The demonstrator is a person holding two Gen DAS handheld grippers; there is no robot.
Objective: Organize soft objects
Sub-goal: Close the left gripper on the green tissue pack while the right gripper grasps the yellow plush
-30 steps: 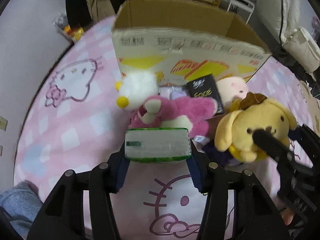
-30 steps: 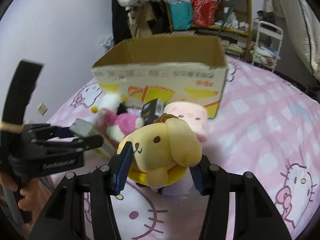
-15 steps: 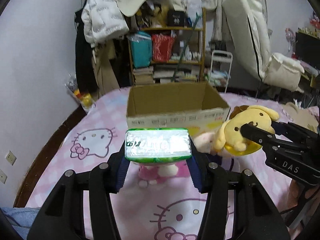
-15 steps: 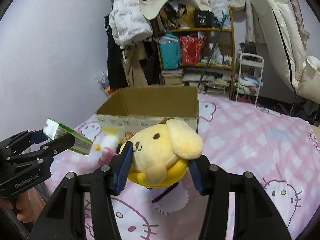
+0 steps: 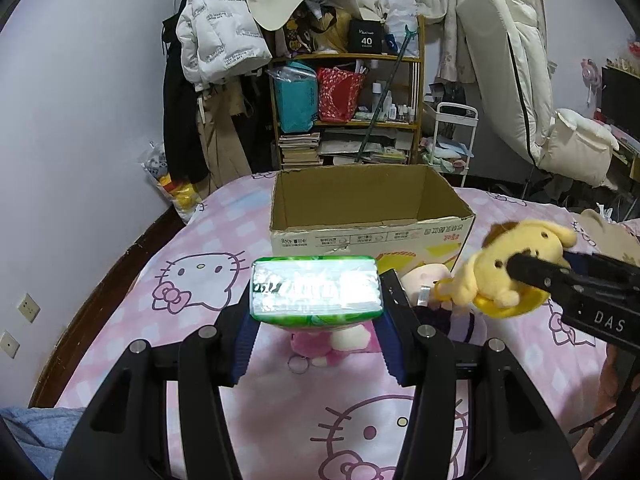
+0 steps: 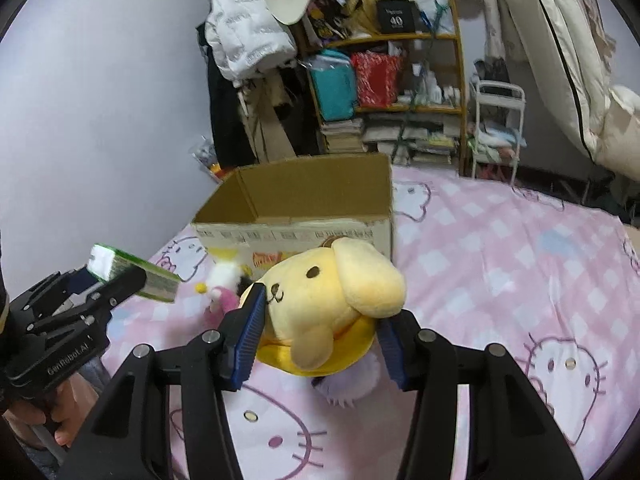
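The yellow plush point(image 6: 332, 304) looks light and squashy, best pinched across its body, and it hangs above the bed in front of the box point(image 5: 360, 208). The right gripper point(image 6: 320, 336) squeezes it between its pads. The left gripper point(image 5: 316, 336) clamps a tissue pack point(image 5: 316, 290), soft too, held level.

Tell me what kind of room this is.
Most likely a lived-in bedroom: the work surface is a bed with a pink cartoon-cat sheet, a cluttered shelf of books and bags stands behind it, and a white puffer jacket hangs beside that.
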